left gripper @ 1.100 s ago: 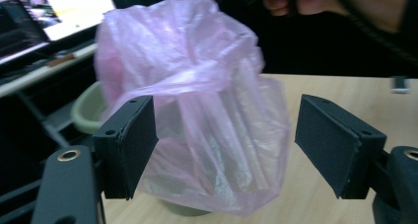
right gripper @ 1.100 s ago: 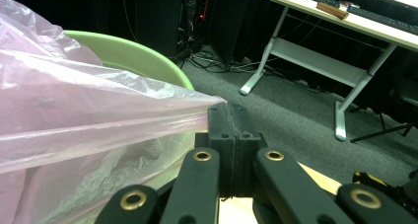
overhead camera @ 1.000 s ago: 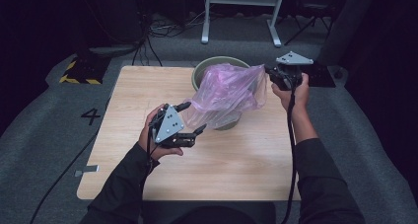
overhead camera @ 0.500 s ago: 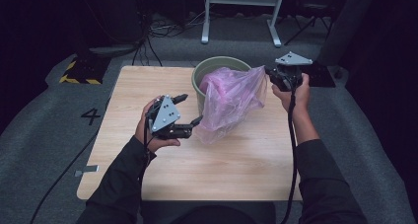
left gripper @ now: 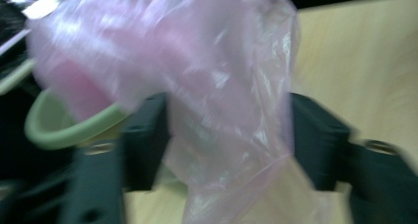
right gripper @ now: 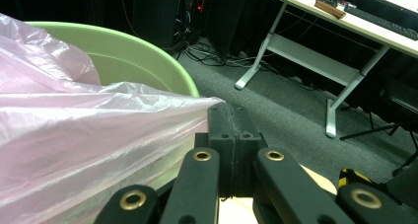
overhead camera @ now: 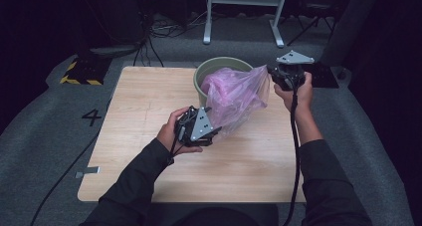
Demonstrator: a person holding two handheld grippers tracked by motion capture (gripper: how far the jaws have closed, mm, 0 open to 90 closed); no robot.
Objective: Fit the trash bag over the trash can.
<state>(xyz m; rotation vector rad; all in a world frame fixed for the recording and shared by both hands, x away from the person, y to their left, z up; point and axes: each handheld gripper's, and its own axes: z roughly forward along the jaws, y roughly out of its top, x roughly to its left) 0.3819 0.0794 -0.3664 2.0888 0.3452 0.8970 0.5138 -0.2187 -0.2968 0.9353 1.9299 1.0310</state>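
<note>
A pink plastic bag hangs partly over the front of a pale green bin at the back of the wooden table. My right gripper is shut on the bag's upper corner and holds it taut at the bin's right; the pinched film runs into the shut jaws of the right gripper. My left gripper is at the bag's lower end. Its jaws have just been closing and stand apart on either side of the loose bag, which hangs between them in the left gripper view.
The bin's green rim lies just beyond the left jaw. Grey carpet surrounds the table, with a white desk frame and cables behind. A black pad sits off the table's right rear corner.
My left gripper has moved right to the bag's lower end, which now hangs between its jaws. The bag has drawn in, off the table. The right gripper has stayed in place.
</note>
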